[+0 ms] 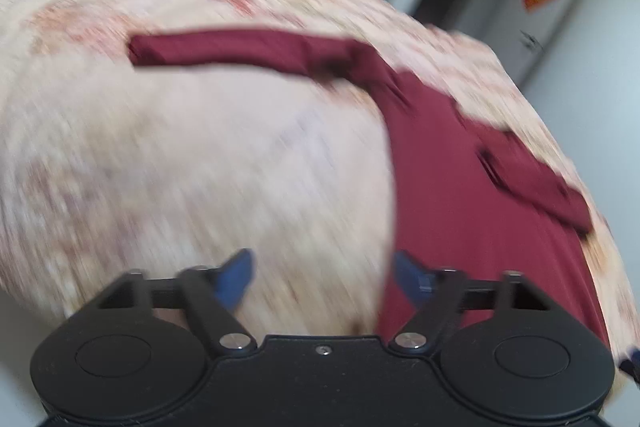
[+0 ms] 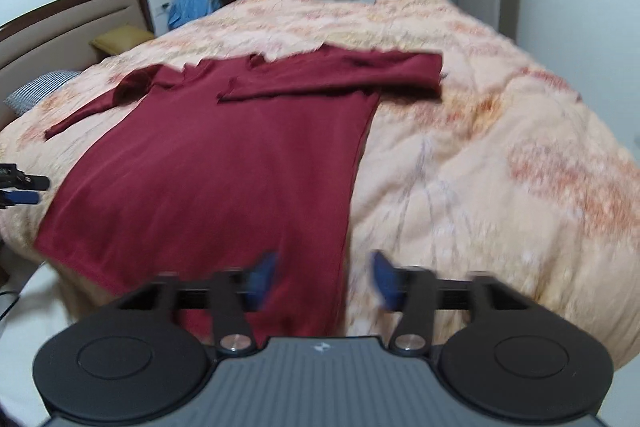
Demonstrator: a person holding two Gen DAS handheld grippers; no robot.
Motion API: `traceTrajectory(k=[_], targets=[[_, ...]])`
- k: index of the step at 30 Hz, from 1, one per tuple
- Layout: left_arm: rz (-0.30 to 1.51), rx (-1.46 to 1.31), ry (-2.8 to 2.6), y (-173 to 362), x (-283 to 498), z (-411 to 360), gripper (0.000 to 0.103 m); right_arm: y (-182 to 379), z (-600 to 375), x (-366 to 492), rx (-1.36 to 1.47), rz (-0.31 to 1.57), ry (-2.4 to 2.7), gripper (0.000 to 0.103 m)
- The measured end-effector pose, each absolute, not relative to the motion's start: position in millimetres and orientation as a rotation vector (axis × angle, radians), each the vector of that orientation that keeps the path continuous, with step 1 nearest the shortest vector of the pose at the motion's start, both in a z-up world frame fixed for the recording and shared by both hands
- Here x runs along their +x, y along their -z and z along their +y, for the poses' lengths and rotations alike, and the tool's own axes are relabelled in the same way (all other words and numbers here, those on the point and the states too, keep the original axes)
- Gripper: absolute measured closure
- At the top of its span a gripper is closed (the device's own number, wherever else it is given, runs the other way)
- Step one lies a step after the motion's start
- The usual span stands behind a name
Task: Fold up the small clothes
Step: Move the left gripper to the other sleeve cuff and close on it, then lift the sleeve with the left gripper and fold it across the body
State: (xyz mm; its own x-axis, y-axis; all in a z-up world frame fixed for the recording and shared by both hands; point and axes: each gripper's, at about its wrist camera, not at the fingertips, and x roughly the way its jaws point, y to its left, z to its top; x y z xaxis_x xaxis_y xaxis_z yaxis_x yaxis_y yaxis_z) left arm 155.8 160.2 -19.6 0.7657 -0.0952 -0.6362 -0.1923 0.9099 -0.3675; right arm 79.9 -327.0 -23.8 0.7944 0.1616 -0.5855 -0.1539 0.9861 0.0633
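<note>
A dark red long-sleeved top (image 2: 216,163) lies flat on the bed. Its right sleeve (image 2: 336,75) is folded across the chest; the left sleeve (image 2: 96,107) stretches out to the left. In the blurred left wrist view the top (image 1: 452,187) lies to the right with one sleeve (image 1: 240,53) reaching left. My left gripper (image 1: 324,275) is open and empty above the quilt, beside the top's edge. My right gripper (image 2: 324,279) is open and empty above the top's lower right hem. The left gripper's tips also show at the left edge of the right wrist view (image 2: 24,189).
A peach floral quilt (image 2: 480,167) covers the bed. A headboard (image 2: 60,23), a checked pillow (image 2: 36,87) and a yellow pillow (image 2: 120,39) are at the far left. A blue bag (image 2: 196,3), wardrobe and doorway stand behind.
</note>
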Motion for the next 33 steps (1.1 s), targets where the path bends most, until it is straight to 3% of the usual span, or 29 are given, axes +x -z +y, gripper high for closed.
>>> traceTrajectory(k=[4,10,13,16,18,19,24,33], targets=[[0.617,-0.519,-0.186,13,190,197,0.003,21,-315,97,-0.022,0.540,-0.120,0.000],[0.530,-0.679,-0.328,16,247,243,0.003,22,-298,127,0.000,0.536,-0.174,0.000],[0.482,-0.714,-0.387,16,271,253,0.009,25,-285,138,0.000,0.534,-0.188,0.000],[0.473,-0.735,-0.484,16,294,260,0.041,29,-273,148,0.007,0.547,-0.203,0.000],[0.460,-0.760,-0.537,20,304,267,0.087,30,-267,153,0.012,0.556,-0.217,0.000],[0.450,-0.757,-0.563,21,307,271,0.095,31,-264,154,0.012,0.559,-0.226,0.000],[0.340,-0.669,-0.599,8,314,289,0.099,30,-251,157,-0.022,0.548,-0.257,0.000],[0.177,-0.505,-0.570,-60,319,338,0.100,33,-242,159,-0.032,0.537,-0.303,0.000]])
